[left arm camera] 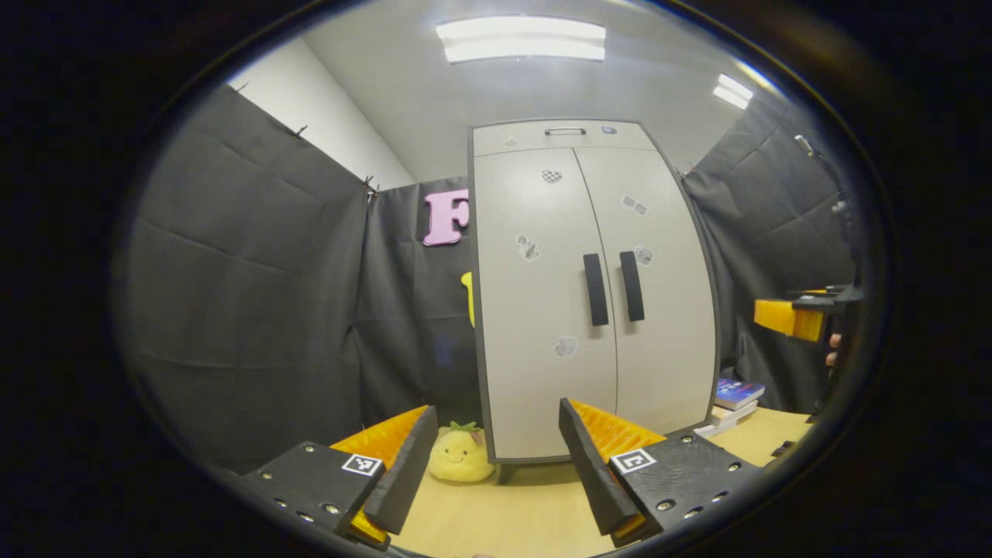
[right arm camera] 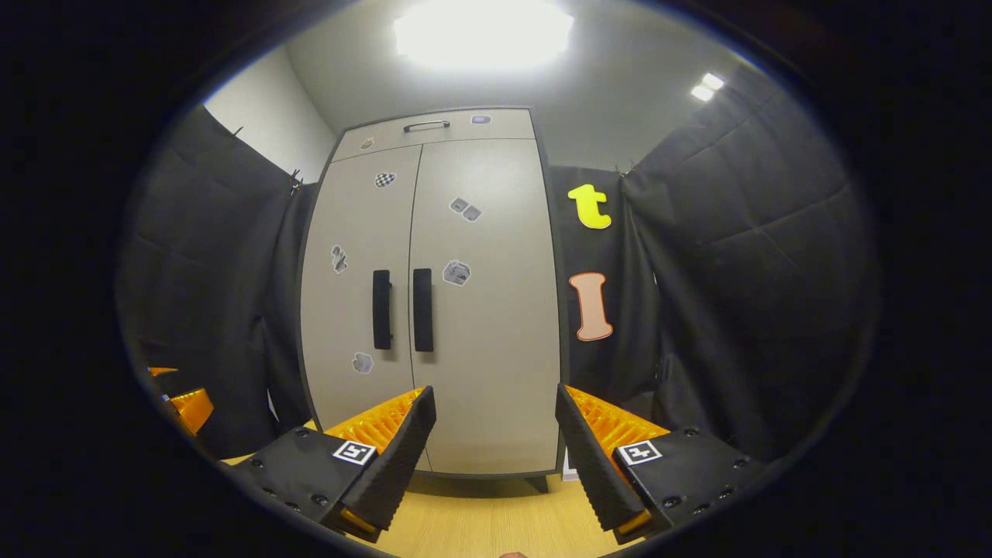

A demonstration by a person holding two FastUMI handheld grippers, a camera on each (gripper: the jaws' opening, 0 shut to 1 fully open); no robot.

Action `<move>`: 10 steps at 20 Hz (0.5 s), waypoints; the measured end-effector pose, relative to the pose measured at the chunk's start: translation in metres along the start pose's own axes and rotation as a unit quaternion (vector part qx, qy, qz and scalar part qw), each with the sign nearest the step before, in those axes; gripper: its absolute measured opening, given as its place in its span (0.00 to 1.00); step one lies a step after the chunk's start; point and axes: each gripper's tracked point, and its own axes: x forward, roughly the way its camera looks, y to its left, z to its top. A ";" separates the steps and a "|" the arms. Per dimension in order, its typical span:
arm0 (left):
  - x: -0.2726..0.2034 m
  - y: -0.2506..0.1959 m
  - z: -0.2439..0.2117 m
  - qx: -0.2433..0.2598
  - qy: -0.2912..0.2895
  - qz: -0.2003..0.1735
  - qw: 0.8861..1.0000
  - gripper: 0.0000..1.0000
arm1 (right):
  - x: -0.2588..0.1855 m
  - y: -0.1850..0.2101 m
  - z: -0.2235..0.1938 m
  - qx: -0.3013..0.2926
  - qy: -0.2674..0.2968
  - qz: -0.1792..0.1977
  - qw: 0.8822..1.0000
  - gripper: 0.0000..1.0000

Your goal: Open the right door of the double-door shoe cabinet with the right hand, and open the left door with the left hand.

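Cabinet [left arm camera: 593, 287] first: a tall, smooth, pale grey shoe cabinet with a dark edge frame, standing on a light wood-grain tabletop [left arm camera: 496, 519] against the black cloth wall. Both doors are shut flat. Two slim matte black bar handles sit upright side by side at the centre seam, the left door handle [left arm camera: 595, 289] and the right door handle [left arm camera: 632, 286]; small stickers dot the door faces, and a thin metal pull [left arm camera: 565, 131] sits on the top panel.

A soft yellow plush toy [left arm camera: 460, 454] rests beside the cabinet's foot, and a few books [left arm camera: 735, 395] lie stacked on its other side.

The left gripper [left arm camera: 496, 457] has ribbed black wedge fingers on orange bodies, spread wide, empty, well short of the doors. The right gripper [right arm camera: 496, 446] is likewise wide apart and touches nothing, facing the cabinet [right arm camera: 434, 302].
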 end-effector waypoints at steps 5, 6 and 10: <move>-0.008 0.019 -0.007 0.010 0.009 0.025 1.000 0.92 | 0.036 0.009 0.014 -0.008 -0.004 0.014 1.000 0.97; -0.010 0.024 -0.009 0.010 0.012 0.031 0.999 0.92 | 0.043 0.013 0.018 -0.008 -0.007 0.018 1.000 0.97; -0.021 0.043 -0.014 0.014 0.020 0.056 0.998 0.92 | 0.072 0.036 0.031 -0.006 -0.011 0.042 0.999 0.97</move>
